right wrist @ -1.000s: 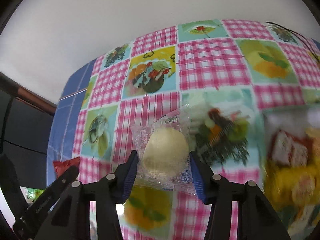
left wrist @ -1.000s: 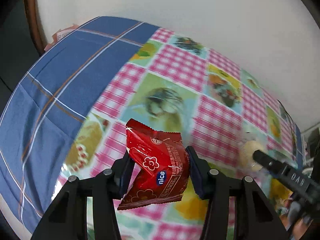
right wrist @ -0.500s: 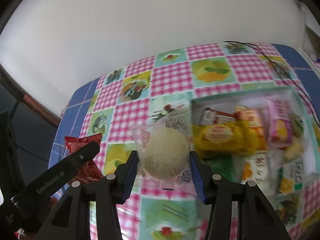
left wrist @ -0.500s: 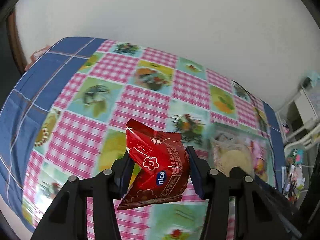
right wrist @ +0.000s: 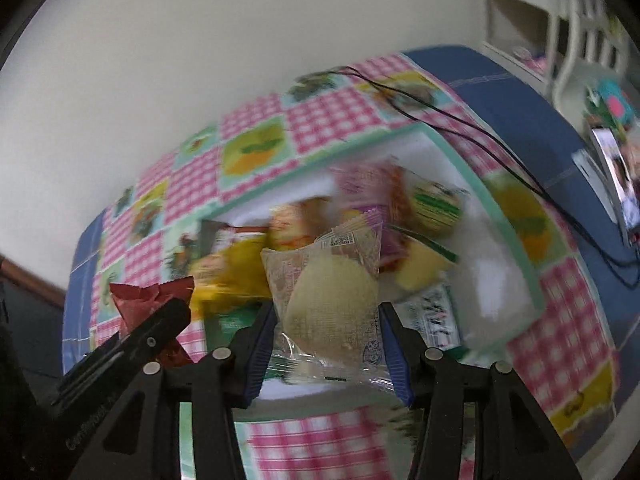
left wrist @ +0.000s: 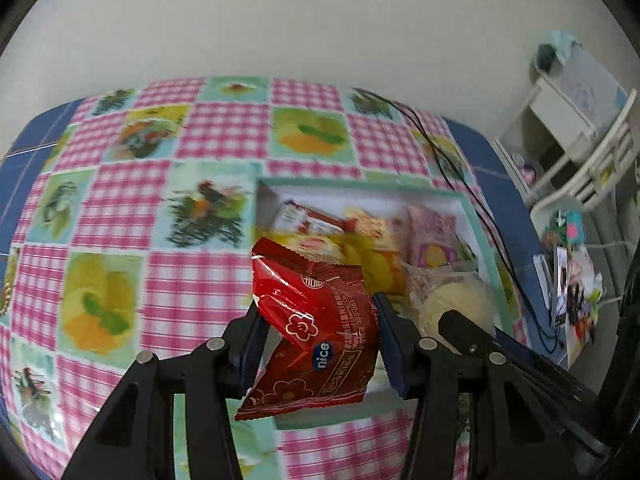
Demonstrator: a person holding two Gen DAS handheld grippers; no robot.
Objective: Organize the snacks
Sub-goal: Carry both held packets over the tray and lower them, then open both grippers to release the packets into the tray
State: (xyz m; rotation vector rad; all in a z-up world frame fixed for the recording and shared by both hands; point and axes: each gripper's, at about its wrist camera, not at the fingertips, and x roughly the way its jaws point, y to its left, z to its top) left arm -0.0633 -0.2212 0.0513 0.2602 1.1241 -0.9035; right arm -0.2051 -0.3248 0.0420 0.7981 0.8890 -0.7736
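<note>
Handling: the red snack packet (left wrist: 320, 332) is judged light, soft and crinkly, with a glossy film that may slip. The left gripper (left wrist: 320, 344) holds it across its middle, jaws closed narrow on both side faces; this mid-body hold suits a pouch that buckles at the sealed ends. The clear-wrapped round pastry (right wrist: 332, 304) is judged light and crushable, its loose film offering poor purchase. The right gripper (right wrist: 326, 344) holds it by the sides of the cake itself, jaws narrow and pressing on the wrap; clamp force should be kept low.

Appearance: the packet is bright red with flower outlines and a blue "nice" badge. The pastry is pale yellow, domed, in printed transparent film.

Location: both items hang above the near edge of the green-rimmed box (right wrist: 516, 240), which already contains assorted snacks and sits on the checked-cloth table (left wrist: 192, 292).
</note>
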